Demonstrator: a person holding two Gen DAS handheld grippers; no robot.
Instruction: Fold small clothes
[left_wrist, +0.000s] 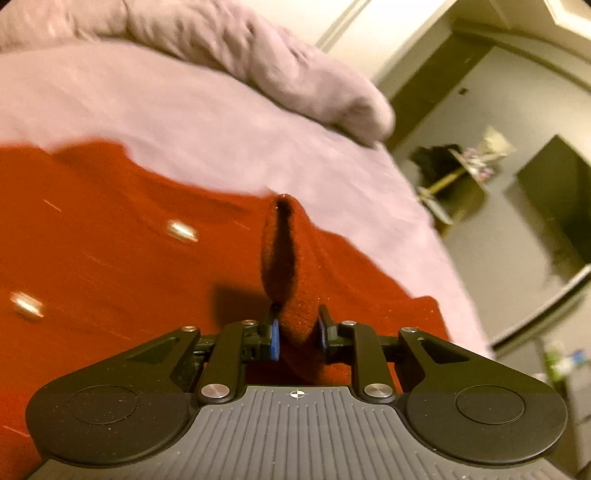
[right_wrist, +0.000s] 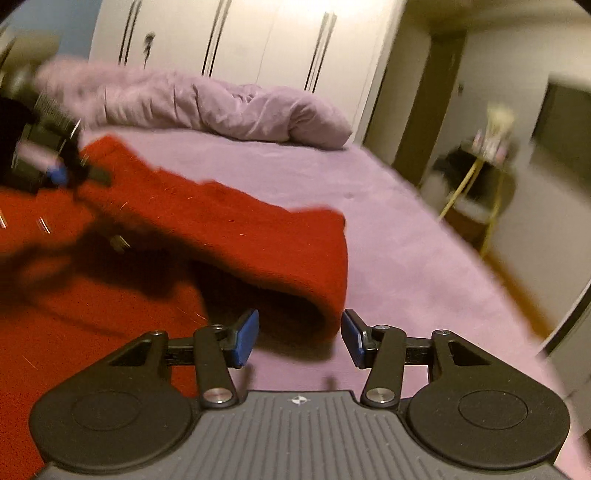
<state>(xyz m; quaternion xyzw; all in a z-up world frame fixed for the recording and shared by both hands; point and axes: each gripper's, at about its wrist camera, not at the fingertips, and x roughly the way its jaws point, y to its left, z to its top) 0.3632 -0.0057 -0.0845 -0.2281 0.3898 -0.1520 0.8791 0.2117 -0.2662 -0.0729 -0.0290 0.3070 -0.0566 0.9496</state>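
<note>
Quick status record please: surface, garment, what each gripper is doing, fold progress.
surface: bed sheet, lilac, with duvet bunched at the far end
garment: red knit with metal buttons, lying on the sheet
left gripper: jaws shut on a pinched ridge of the knit
right gripper: jaws open, at the knit's raised folded edge, holding nothing
fold: one edge lifted over, not laid flat

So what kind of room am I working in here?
Most likely a bedroom. The red garment lies on a bed with a lilac sheet, a rumpled duvet is bunched at the far side, and tall white wardrobe doors stand behind it.
</note>
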